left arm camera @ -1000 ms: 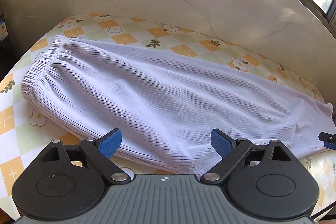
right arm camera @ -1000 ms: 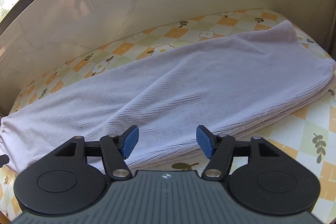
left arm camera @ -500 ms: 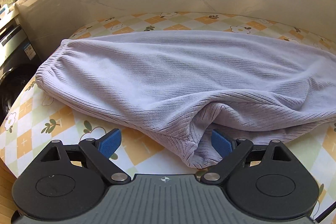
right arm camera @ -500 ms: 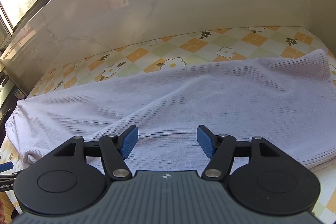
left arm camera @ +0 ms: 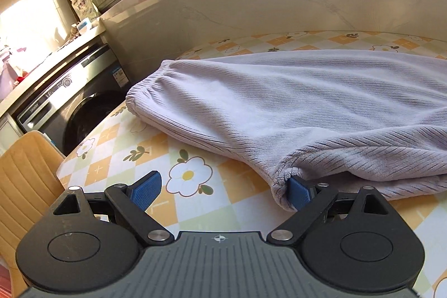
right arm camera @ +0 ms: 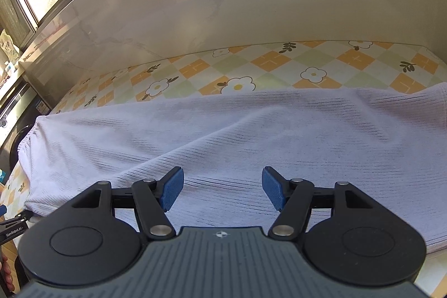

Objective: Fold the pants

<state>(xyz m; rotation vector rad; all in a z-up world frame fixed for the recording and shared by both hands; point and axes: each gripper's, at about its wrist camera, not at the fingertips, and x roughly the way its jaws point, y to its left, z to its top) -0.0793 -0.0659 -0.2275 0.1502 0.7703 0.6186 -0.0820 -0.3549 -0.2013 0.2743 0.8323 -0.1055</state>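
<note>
I saw the pants [left arm camera: 307, 102] stretched across the checked tablecloth [left arm camera: 117, 158], their crotch fold just touching one blue pad of my wide-open left gripper [left arm camera: 222, 193], while my right gripper [right arm camera: 223, 190], jaws spread and holding nothing, hovered over the fabric.

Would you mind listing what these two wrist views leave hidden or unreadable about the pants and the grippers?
- Left wrist view: the pants run off the right edge, so their far end is unseen.
- Left wrist view: a bunched fold covers part of one of the left gripper fingers; contact there is unclear.
- Right wrist view: the right gripper body hides the pants' near edge.
- Right wrist view: the left gripper is cut off by the left edge.
</note>
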